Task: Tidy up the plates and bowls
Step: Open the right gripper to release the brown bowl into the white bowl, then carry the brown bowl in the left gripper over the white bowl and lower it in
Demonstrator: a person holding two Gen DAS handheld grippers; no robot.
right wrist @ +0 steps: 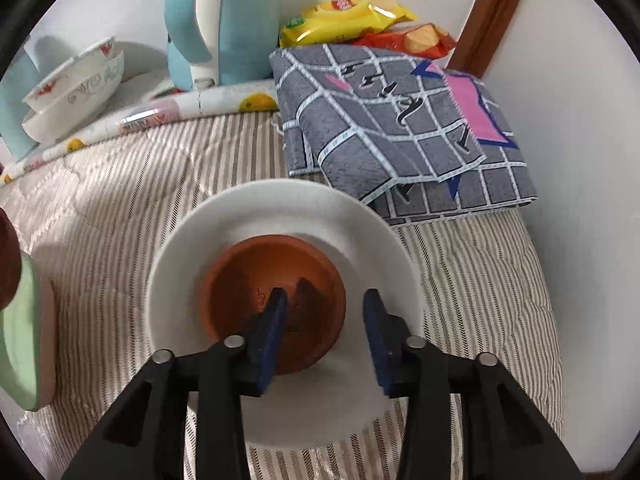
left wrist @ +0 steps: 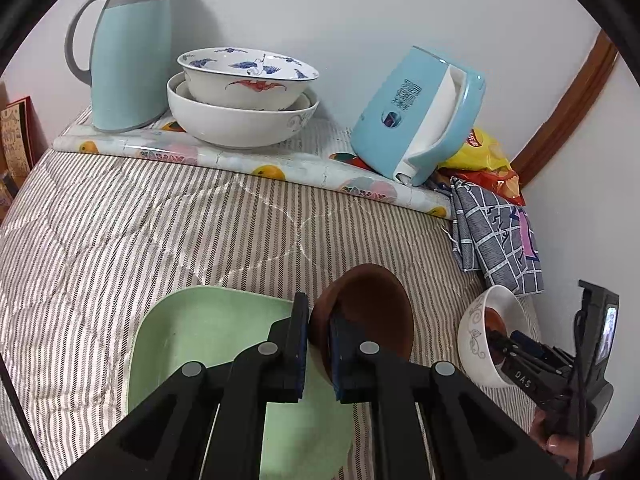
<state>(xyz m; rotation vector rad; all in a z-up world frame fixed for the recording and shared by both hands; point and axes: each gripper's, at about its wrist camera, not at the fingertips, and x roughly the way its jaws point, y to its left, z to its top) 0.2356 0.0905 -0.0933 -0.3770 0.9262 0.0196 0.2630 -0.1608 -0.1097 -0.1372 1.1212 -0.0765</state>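
My left gripper [left wrist: 319,316] is shut on the rim of a dark brown bowl [left wrist: 372,308] and holds it tilted above a pale green plate [left wrist: 192,340] on the striped cloth. My right gripper [right wrist: 325,304] is open over a white bowl [right wrist: 280,216] that has a small terracotta bowl [right wrist: 256,276] inside; one finger reaches into the terracotta bowl, the other sits outside its rim. In the left wrist view the white bowl [left wrist: 476,332] and right gripper [left wrist: 504,350] show at the right. A painted bowl [left wrist: 248,76] is nested in a larger white bowl [left wrist: 240,120] at the back.
A light blue thermos jug [left wrist: 128,48] stands at the back left and a tipped blue kettle [left wrist: 416,116] at the back right on a fruit-patterned mat [left wrist: 240,156]. A folded grey checked cloth [right wrist: 396,128] and snack bags [right wrist: 352,16] lie near a wooden frame [right wrist: 496,12].
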